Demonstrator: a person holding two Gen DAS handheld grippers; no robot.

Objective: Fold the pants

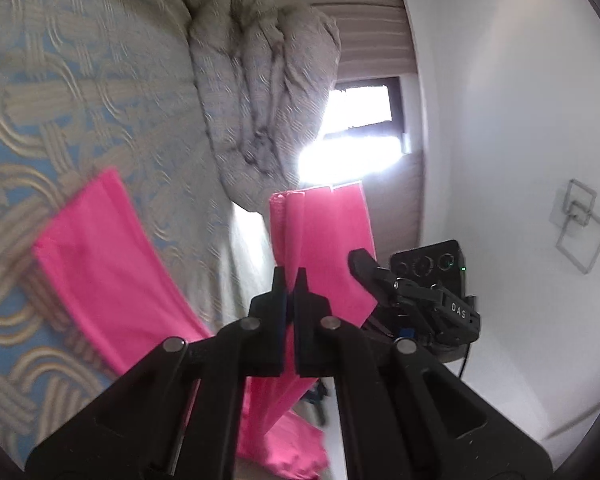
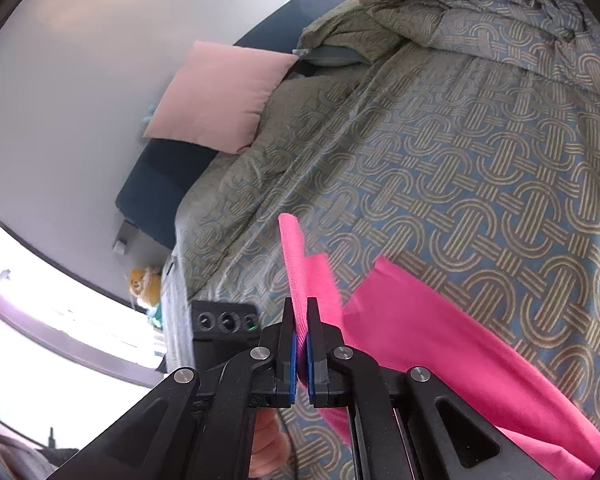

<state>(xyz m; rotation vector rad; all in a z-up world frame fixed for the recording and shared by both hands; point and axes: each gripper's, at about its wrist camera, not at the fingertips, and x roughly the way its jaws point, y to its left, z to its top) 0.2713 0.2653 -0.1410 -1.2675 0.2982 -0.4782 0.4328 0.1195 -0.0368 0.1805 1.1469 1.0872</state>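
both grippers pinch the bright pink fabric pants above the bed

left wrist view: the left gripper [image 1: 291,276] is clamped on a raised fold of the bright pink fabric pants [image 1: 320,240], the rest trailing onto the blue-and-tan woven-pattern bedspread [image 1: 60,80] — the right gripper [image 1: 360,264] is just beside. right wrist view: the right gripper [image 2: 299,308] is pressed together on a pink edge [image 2: 296,264]; a pale pink square cushion [image 2: 220,96] lies well apart.

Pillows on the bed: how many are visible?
1: a pink pillow at the head of the bed, against the wall. Others may be hidden under the bunched duvet.
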